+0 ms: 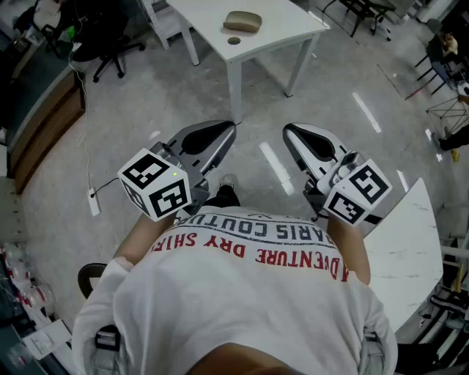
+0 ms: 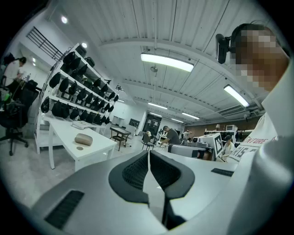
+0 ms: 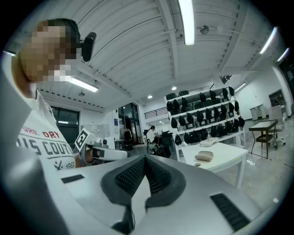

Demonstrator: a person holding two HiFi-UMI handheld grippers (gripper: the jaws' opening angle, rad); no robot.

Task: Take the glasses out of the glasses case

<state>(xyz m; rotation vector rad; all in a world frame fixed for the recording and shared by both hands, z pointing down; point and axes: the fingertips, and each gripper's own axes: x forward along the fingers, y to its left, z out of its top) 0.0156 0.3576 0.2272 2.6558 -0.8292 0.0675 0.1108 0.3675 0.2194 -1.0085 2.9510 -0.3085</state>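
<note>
A tan glasses case (image 1: 242,21) lies shut on the white table (image 1: 278,33) ahead, with a small round thing (image 1: 234,41) beside it. The case also shows far off in the left gripper view (image 2: 83,139) and the right gripper view (image 3: 204,156). My left gripper (image 1: 231,128) and right gripper (image 1: 287,132) are held side by side near my chest, well short of the table. Both are shut with nothing between the pads. No glasses are in sight.
Grey floor lies between me and the table. An office chair (image 1: 102,44) stands at the far left by a wooden counter (image 1: 44,124). A white marble-look surface (image 1: 407,249) is at my right. Shelves of dark bags (image 2: 78,94) line the wall; people sit at desks beyond.
</note>
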